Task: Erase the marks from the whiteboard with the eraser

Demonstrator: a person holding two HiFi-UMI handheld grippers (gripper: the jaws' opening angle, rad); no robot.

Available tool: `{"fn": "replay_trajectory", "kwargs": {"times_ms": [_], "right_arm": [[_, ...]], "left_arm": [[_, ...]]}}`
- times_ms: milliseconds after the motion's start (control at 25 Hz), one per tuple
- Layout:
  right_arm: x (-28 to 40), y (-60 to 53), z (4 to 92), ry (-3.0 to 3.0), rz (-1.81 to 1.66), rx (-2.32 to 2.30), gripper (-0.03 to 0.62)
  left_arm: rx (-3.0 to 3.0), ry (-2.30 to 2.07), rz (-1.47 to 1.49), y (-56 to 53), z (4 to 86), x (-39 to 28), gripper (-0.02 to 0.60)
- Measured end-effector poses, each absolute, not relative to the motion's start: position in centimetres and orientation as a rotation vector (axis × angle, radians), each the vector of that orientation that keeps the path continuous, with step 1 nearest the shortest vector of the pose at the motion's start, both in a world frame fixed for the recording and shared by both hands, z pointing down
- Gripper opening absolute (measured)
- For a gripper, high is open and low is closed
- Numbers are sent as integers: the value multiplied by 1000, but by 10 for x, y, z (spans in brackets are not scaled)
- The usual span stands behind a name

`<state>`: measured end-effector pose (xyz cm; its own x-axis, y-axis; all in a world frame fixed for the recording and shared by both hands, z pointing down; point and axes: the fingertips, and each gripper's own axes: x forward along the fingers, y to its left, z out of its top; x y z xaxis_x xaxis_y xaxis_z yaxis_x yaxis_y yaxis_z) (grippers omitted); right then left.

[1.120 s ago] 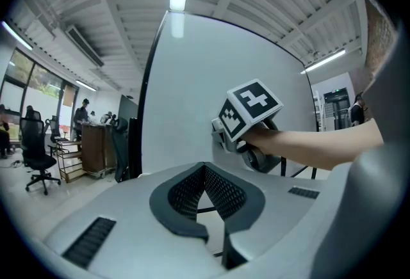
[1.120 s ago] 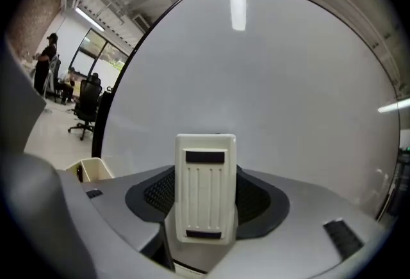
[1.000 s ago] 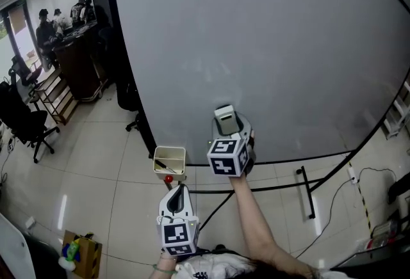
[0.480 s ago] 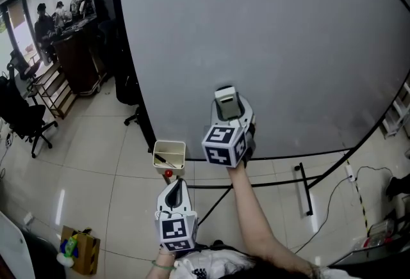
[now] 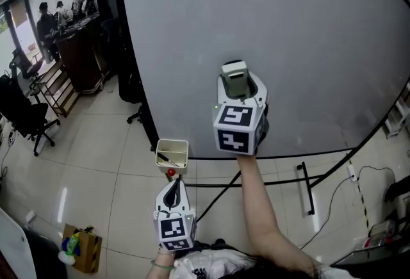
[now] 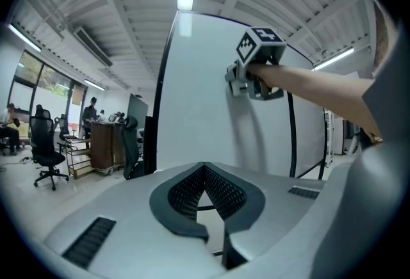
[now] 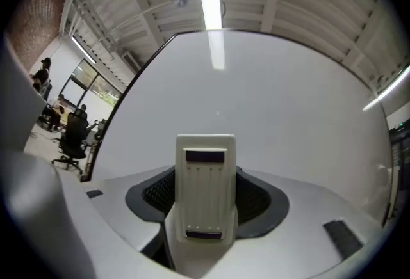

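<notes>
The whiteboard (image 5: 288,28) fills most of the head view, and I see no clear marks on it, only faint smudges. My right gripper (image 5: 238,84) is shut on a cream eraser (image 5: 234,77) and holds it up against the lower middle of the board. In the right gripper view the eraser (image 7: 205,191) stands between the jaws with the whiteboard (image 7: 275,98) right ahead. My left gripper (image 5: 173,196) hangs low below the board's bottom edge, shut with nothing in it. In the left gripper view that left gripper (image 6: 205,170) points towards the board, and the right gripper (image 6: 251,76) shows high up.
A small beige tray (image 5: 172,153) with pens hangs at the board's lower left corner. The board's black stand legs (image 5: 307,189) and a cable (image 5: 365,172) cross the tiled floor. A black office chair (image 5: 25,121), shelving, several people and a cardboard box (image 5: 80,247) stand at the left.
My right gripper has moved up and slightly right along the board with the eraser. The left gripper has hardly moved.
</notes>
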<state>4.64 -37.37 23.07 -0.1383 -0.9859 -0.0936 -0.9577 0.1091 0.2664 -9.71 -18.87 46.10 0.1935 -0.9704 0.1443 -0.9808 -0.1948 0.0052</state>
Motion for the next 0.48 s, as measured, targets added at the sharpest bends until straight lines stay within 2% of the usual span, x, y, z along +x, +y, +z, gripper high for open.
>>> {"fn": "replay_trajectory", "kwargs": {"times_ms": [80, 160, 480], "right_arm": [[54, -380, 202, -2215, -442, 2075, 282], [51, -381, 211, -2194, -476, 2126, 284], [15, -387, 379, -2099, -387, 1877, 282]], "left_arm": [[2360, -1926, 161, -190, 460, -96, 2], [2371, -1920, 160, -191, 460, -93, 2], [2393, -1904, 161, -191, 457, -87, 2]]}}
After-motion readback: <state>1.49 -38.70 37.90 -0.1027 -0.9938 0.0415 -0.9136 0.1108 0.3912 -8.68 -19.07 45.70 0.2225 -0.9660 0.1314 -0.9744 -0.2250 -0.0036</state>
